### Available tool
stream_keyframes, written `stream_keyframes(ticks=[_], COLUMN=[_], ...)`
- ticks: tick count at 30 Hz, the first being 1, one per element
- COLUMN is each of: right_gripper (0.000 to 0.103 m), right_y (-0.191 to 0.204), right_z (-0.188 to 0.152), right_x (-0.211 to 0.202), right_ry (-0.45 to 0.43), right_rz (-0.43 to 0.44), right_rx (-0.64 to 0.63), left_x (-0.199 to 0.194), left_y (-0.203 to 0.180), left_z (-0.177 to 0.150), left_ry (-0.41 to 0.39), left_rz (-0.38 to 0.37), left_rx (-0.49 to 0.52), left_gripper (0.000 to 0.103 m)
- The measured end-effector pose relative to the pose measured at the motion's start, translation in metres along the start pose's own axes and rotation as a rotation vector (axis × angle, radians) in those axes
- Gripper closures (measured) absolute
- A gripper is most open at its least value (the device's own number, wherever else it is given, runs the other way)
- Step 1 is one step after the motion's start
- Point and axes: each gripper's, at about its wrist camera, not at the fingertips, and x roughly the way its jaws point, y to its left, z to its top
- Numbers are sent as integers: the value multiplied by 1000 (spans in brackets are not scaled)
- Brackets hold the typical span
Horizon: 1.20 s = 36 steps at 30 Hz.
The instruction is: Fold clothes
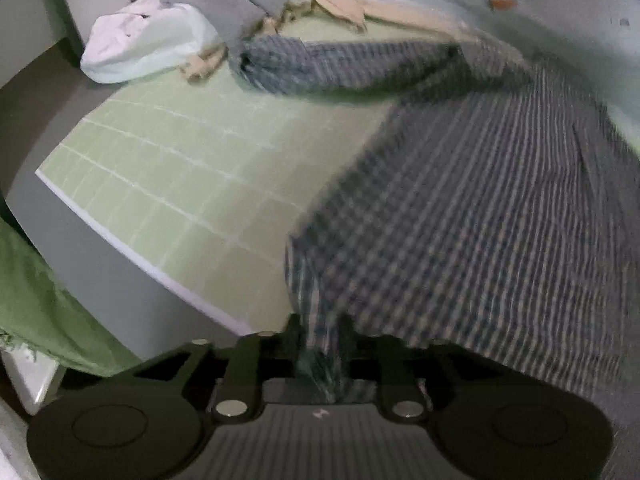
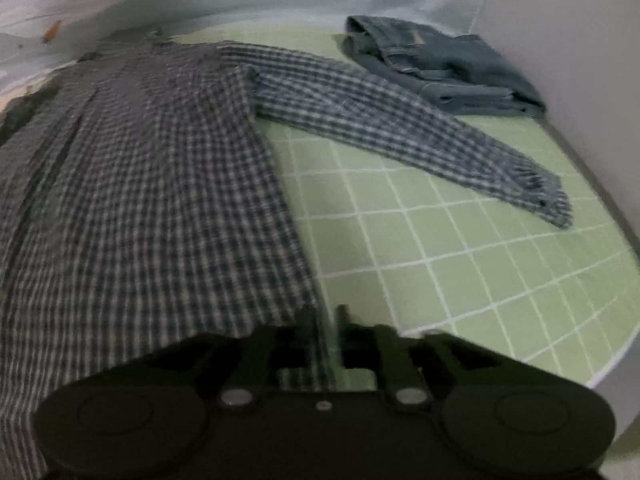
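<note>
A blue and white checked shirt lies spread on the green gridded mat. My left gripper is shut on the shirt's hem at its left bottom corner. One sleeve stretches to the left at the far end. In the right wrist view the same shirt fills the left half, with its other sleeve lying out to the right on the mat. My right gripper is shut on the hem at the right bottom corner.
A heap of unfolded clothes, white, grey and beige, sits at the mat's far left. Folded blue jeans lie at the mat's far right corner. A green cloth hangs off to the left below the mat's edge.
</note>
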Motion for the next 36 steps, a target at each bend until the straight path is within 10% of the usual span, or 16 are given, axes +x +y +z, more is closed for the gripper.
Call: stream_keyframes(ticks=[8,23,36], right_gripper=[2,0,0], right_y=[71,151,156], right_z=[-1,-15,-23], right_x=[-11,-3,2], right_ry=[-12,-107,-221], right_rz=[107,34,-17], right_rx=[83,167,206], left_x=[8,103,158], left_y=[47,63,45], left_z=[73,193,212], left_ry=[-133,-210,-239], left_rz=[17,27,30], left_rx=[-22,189,335], left_gripper=[16,10,13])
